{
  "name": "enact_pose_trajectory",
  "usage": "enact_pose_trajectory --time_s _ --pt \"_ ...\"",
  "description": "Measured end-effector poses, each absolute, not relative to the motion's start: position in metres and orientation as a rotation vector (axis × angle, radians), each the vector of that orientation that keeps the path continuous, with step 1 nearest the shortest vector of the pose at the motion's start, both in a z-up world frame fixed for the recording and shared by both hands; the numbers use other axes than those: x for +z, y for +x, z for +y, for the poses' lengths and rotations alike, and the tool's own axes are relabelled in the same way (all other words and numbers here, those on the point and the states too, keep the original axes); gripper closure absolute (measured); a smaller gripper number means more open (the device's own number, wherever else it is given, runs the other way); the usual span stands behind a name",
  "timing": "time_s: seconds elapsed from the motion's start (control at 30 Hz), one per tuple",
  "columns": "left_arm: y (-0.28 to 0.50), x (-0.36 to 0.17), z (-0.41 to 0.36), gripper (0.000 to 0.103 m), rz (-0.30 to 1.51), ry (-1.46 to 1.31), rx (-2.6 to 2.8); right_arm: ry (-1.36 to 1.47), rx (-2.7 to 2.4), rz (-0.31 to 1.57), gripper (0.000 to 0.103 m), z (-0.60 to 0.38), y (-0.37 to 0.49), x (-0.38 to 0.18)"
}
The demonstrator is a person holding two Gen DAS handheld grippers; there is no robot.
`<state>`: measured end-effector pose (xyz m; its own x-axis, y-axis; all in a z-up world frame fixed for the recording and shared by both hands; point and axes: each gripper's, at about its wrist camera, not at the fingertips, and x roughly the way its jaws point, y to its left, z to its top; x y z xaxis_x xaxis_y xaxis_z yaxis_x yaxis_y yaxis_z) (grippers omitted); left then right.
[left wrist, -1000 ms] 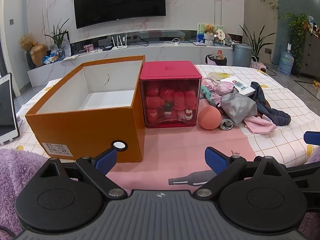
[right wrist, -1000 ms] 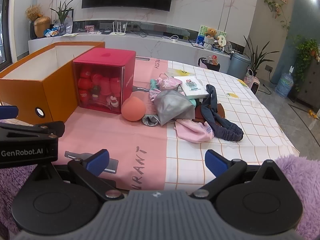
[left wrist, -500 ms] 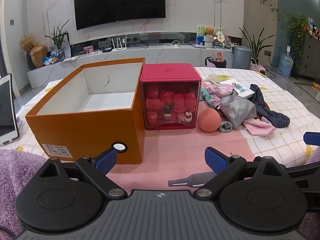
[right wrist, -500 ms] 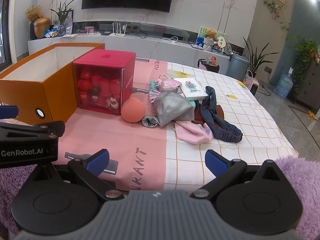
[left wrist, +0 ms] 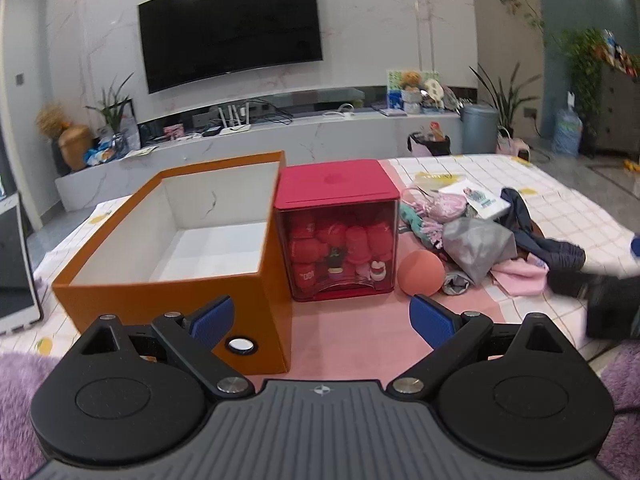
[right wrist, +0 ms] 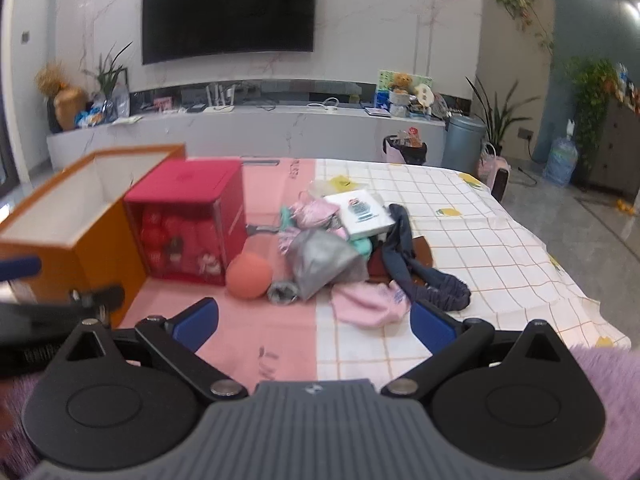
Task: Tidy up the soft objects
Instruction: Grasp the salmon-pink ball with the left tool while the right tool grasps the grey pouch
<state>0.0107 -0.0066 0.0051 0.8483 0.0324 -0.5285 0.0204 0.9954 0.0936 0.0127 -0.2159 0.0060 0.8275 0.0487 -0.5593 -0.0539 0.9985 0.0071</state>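
Observation:
A pile of soft things lies on the table right of a red clear-fronted box [left wrist: 338,236]: an orange ball [left wrist: 421,273], a grey cloth [left wrist: 476,246], a pink cloth [left wrist: 520,278], a dark blue headband [left wrist: 554,250] and pink and teal fabric pieces [left wrist: 432,212]. An open empty orange box [left wrist: 172,264] stands left of the red box. My left gripper [left wrist: 320,322] is open and empty, low over the pink tablecloth before the boxes. My right gripper [right wrist: 316,322] is open and empty, just short of the pink cloth [right wrist: 368,304] and ball [right wrist: 249,275].
A white booklet [right wrist: 358,214] lies behind the pile. A tablet [left wrist: 14,264] stands at the table's left edge. The table's right edge [right wrist: 580,292] drops to the floor. A TV wall and a long shelf stand behind.
Both grippers have moved forward and risen a little toward the boxes and pile, the right one more so. Both stay open and empty.

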Motion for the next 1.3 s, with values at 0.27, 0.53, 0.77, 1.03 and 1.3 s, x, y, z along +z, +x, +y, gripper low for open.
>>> enact_pose_trajectory --time_s 0.27,0.53,0.77,1.03,1.3 --pt "0.033 0.001 -0.03 0.0 0.58 0.213 -0.092 0.007 0.062 0.669 0.003 -0.247 0.067 0.036" --pt "0.06 -0.015 -0.061 0.0 0.606 0.339 -0.307 -0.006 0.19 0.926 0.019 -0.247 0.159 0.021" --pt "0.101 -0.042 -0.074 0.0 0.669 0.335 -0.412 -0.063 0.195 1.117 0.037 -0.222 0.229 -0.03" --pt "0.134 -0.072 -0.081 0.0 0.71 0.298 -0.39 -0.104 0.137 1.111 0.073 -0.228 0.231 -0.057" --pt "0.142 -0.08 -0.071 0.025 0.766 0.214 -0.372 -0.125 0.137 1.06 0.089 -0.253 0.203 -0.04"
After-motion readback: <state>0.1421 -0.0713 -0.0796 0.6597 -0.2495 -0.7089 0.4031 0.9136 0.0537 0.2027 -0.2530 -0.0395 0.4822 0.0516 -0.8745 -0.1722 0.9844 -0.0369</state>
